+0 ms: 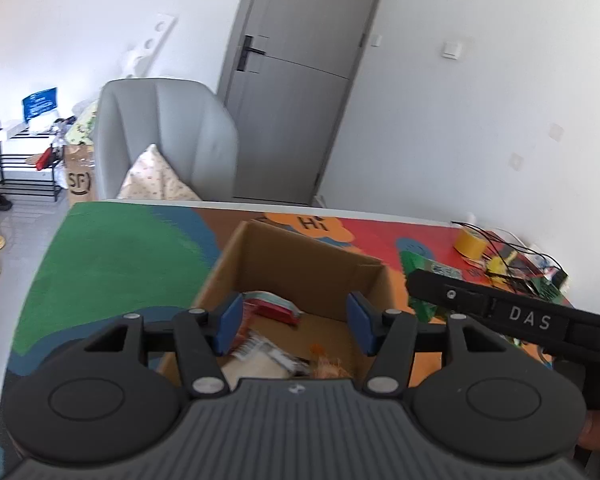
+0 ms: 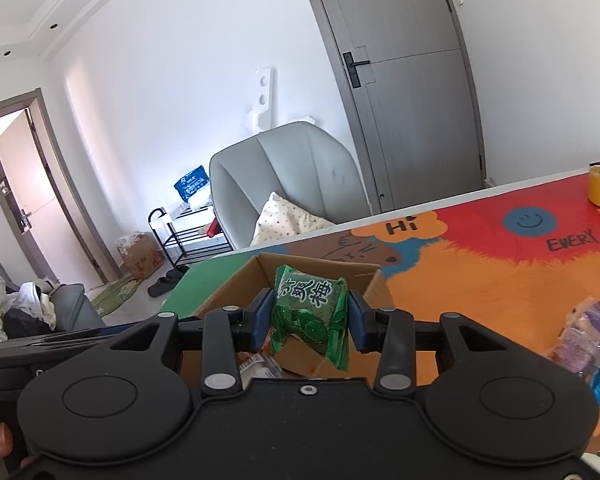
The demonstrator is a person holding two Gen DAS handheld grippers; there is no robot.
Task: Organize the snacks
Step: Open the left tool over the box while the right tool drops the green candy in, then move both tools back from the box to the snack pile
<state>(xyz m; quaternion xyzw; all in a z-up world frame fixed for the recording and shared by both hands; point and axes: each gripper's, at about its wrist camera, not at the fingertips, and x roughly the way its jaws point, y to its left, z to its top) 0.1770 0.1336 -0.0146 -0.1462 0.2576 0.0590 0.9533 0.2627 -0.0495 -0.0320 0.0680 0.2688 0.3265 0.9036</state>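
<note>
Snacks are being gathered into a cardboard box [image 1: 300,264] set on a brightly printed table mat [image 2: 500,280]. A green snack packet [image 2: 310,312] is pinched between the blue pads of the right gripper [image 2: 309,322] and held just above the box's near edge. The left gripper [image 1: 296,326] is poised over the same box with its jaws spread and nothing between them; a red packet [image 1: 274,305] and other wrappers are seen lying inside. More wrapped snacks [image 2: 588,344] are left on the mat to the right of the box. For a clean drop, the green packet would best be carried past the rim and over the box's bare floor before the pads are parted, with the left gripper kept clear.
</note>
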